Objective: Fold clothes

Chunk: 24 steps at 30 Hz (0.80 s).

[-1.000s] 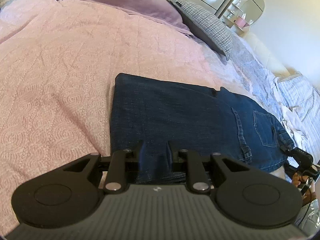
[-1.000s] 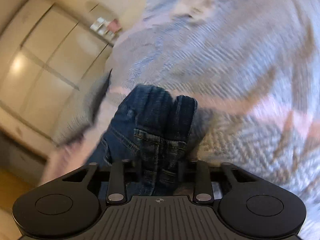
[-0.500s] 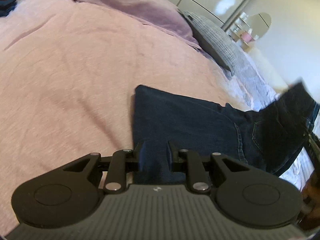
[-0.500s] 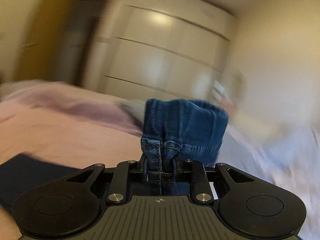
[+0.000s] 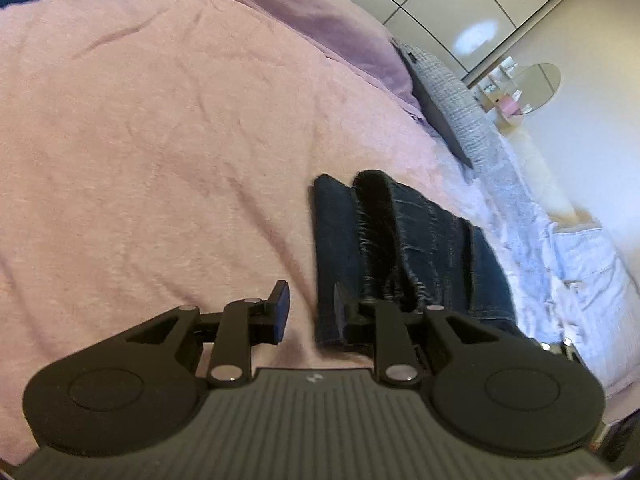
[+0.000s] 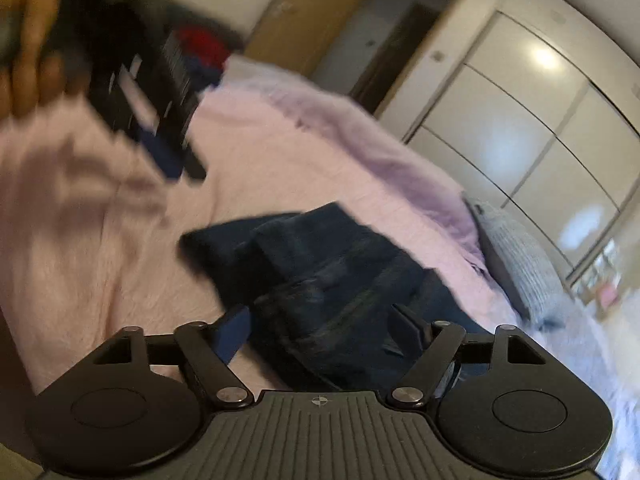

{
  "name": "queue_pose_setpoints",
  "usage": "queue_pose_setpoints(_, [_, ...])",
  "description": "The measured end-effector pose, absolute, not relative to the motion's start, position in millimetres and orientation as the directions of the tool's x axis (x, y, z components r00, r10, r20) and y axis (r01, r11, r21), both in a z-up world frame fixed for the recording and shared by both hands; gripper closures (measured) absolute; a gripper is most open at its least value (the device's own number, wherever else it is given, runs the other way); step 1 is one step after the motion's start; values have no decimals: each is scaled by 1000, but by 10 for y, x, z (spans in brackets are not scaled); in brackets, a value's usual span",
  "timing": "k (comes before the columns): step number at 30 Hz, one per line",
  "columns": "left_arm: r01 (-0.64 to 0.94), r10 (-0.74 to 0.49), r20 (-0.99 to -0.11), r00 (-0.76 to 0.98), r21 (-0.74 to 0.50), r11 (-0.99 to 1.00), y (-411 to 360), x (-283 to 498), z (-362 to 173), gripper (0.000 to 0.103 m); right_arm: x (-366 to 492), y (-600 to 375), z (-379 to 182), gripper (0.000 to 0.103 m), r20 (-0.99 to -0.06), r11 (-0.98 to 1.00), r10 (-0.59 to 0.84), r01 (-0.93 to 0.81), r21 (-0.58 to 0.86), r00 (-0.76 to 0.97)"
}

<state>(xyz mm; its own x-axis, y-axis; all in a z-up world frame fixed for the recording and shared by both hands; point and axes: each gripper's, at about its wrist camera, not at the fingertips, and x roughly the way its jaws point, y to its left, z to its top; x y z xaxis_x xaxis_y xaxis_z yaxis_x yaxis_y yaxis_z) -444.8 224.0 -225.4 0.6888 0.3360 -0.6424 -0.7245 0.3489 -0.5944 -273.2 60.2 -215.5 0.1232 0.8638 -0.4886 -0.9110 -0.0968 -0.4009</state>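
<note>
Dark blue jeans [image 5: 404, 248] lie folded into a short, thick bundle on the pink bedspread [image 5: 160, 152]. My left gripper [image 5: 310, 306] is open at the bundle's near left corner; its right finger overlaps the denim edge and bedspread shows between the fingers. In the blurred right wrist view the jeans [image 6: 328, 264] lie just past my right gripper [image 6: 320, 328], which is open wide with nothing pinched. The left gripper [image 6: 160, 92], held by a hand [image 6: 28, 48], shows at the upper left of that view, above the bed.
A lilac blanket [image 5: 320, 28] and a grey pillow [image 5: 448, 104] lie at the head of the bed. A pale blue-white quilt [image 5: 584, 264] is bunched on the right. White wardrobe doors [image 6: 540, 120] and a round mirror [image 5: 532, 88] stand beyond. Red and blue clothes [image 6: 200, 50] are piled far off.
The right gripper swung the waist end of the jeans over onto the legs and let go. Both grippers, shut on denim before, are now open. The left gripper has drawn back.
</note>
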Motion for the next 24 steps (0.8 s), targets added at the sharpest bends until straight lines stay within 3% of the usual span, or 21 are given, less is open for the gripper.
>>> queue_pose_setpoints(7, [-616, 228, -572, 788, -738, 275, 2410, -4188, -2421, 69, -1893, 416, -1768, 27, -498, 290, 836, -956, 44, 230])
queue_pose_setpoints(10, [-582, 174, -555, 813, -778, 237, 2534, -4092, -2519, 61, -1388, 334, -1789, 27, -520, 422, 832, -832, 361, 196])
queue_pose_setpoints(13, [-556, 112, -546, 830, -798, 232, 2641, -3983, -2638, 59, -1100, 318, -1947, 27, -533, 467, 834, -695, 547, 141])
queue_pose_setpoints(21, [-510, 43, -511, 858, -841, 183, 2824, -3759, -2847, 55, -786, 228, -2198, 27, -493, 469, 866, -463, 752, 76])
queue_pose_setpoints(24, [-511, 41, -515, 856, -831, 219, 2819, -3696, -2819, 61, -695, 260, -2248, 27, -486, 466, 872, -409, 785, 61])
